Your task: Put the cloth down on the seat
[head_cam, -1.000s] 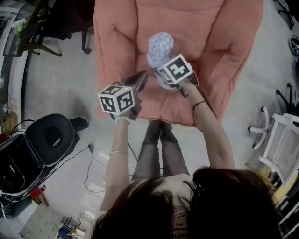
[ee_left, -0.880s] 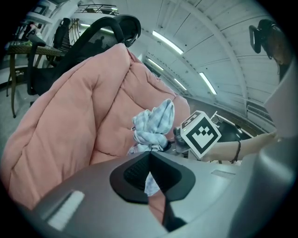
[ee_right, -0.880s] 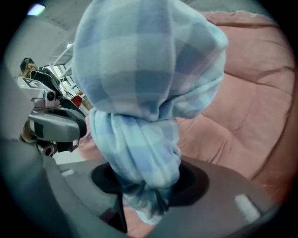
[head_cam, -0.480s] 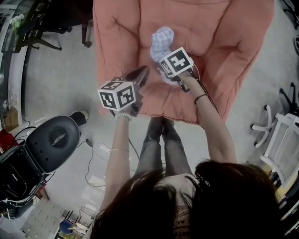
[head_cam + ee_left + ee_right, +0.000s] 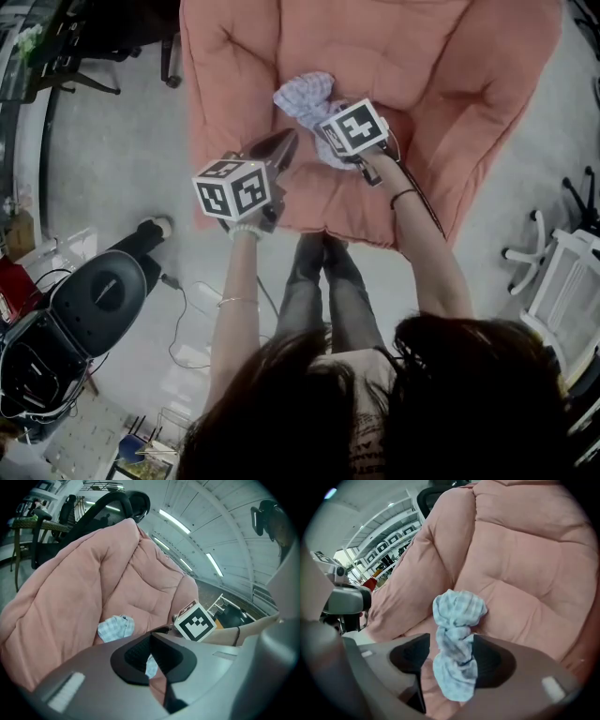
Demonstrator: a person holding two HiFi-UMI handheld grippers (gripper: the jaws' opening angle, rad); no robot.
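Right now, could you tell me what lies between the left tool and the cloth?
Only bare pink seat cushion lies between the left tool and the cloth; the left gripper view shows it plainly.

No word, number or brand can be read anywhere; the left marker cube (image 5: 232,187), left of centre in the head view, and the right marker cube (image 5: 353,127), above centre, carry only black-and-white square patterns, without letters or digits. The print on the person's shirt (image 5: 361,448), at the bottom edge, is too small and blurred to read.
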